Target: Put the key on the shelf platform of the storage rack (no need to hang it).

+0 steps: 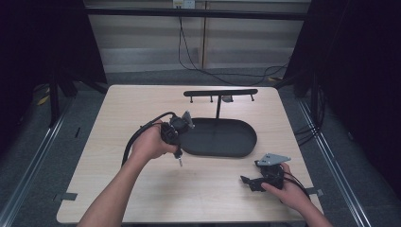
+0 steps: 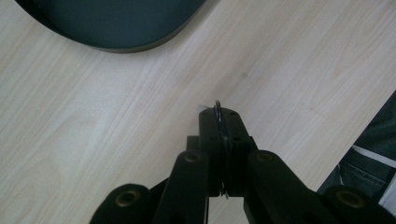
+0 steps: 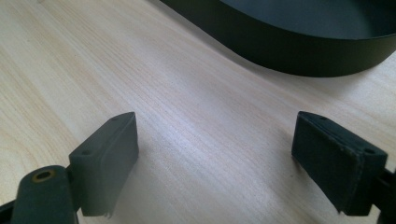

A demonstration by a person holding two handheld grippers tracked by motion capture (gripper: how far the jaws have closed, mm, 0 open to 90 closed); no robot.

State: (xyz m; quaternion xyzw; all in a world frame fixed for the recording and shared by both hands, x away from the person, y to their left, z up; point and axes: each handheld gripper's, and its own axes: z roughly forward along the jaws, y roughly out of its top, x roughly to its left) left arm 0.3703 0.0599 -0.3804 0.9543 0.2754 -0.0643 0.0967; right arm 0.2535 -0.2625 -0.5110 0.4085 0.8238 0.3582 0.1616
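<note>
High view: left gripper (image 1: 179,152), jaws clamped on a thin metal ring (image 2: 218,112), hung just beside the black tray (image 1: 246,142) at its nine o'clock; right gripper (image 1: 247,180), jaws apart, sat at five o'clock

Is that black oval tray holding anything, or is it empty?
Empty, as far as it shows: the black oval tray has a bare dark floor in the high view; both tool views catch just its rim.

The left gripper (image 2: 219,135) is hiding most of a thin metal ring (image 2: 217,110); only its edge is peeking out.
</note>
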